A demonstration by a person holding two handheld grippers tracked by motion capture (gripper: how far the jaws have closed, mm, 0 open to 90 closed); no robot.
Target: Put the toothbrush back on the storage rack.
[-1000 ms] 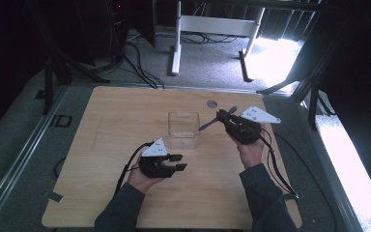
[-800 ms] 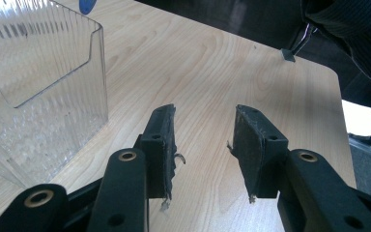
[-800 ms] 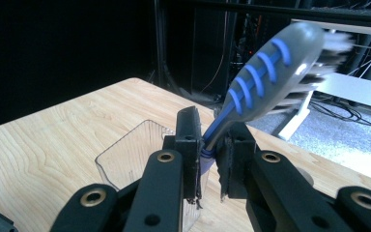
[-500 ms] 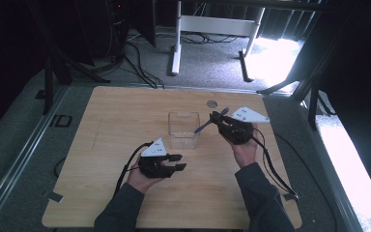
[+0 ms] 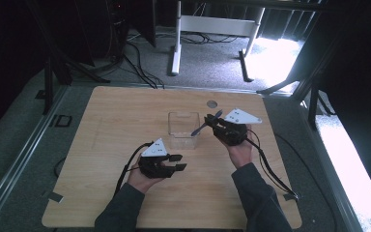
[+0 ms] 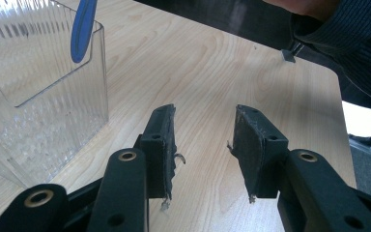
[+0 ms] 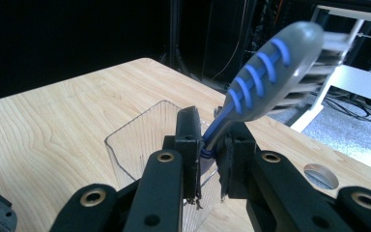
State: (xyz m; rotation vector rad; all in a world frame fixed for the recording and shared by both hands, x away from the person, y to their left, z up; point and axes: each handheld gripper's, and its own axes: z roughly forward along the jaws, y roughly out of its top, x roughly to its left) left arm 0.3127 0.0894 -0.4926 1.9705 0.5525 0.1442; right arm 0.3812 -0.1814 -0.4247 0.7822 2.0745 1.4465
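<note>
The blue-and-grey toothbrush hangs tilted, head up and bristles facing away, its handle tip dipping over the clear plastic container. That ribbed, open-topped box stands upright mid-table, nothing inside.

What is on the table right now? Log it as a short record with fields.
work surface: wooden table
container: clear plastic box, upright, near the table's middle
held item: toothbrush, handle end hanging over the box
right hand-held gripper: shut on the toothbrush
left hand-held gripper: open, nothing between its jaws, low over the table beside the box
other: round hole in the table top
</note>
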